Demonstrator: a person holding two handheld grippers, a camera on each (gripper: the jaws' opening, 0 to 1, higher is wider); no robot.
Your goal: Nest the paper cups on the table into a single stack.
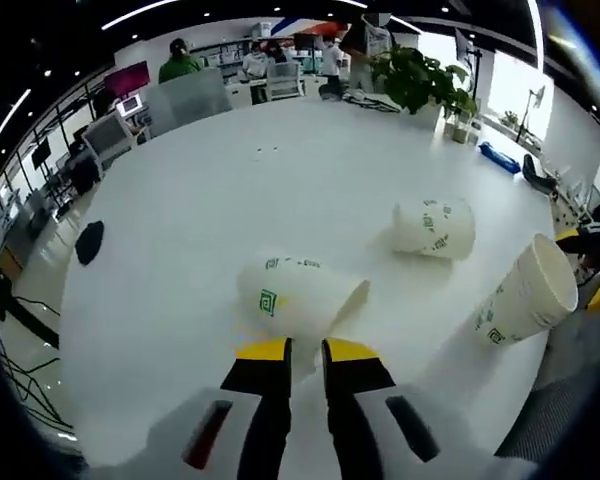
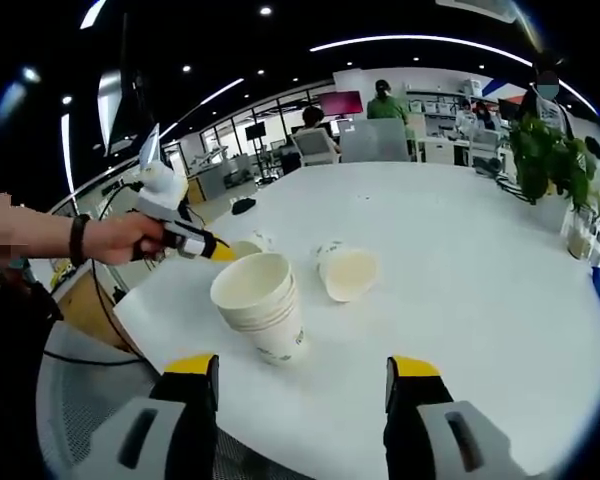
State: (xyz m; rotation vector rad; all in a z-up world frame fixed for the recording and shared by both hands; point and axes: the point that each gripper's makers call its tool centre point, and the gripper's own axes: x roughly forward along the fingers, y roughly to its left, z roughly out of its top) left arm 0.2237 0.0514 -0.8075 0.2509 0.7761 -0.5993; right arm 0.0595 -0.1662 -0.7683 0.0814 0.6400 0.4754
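A leafy potted plant (image 1: 420,78) stands at the white table's (image 1: 230,190) far edge, a small dark object (image 1: 89,241) lies near its left edge, and people sit at desks beyond.

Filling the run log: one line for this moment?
left gripper: shut, at lying cup | right gripper: open | cup stack: upright
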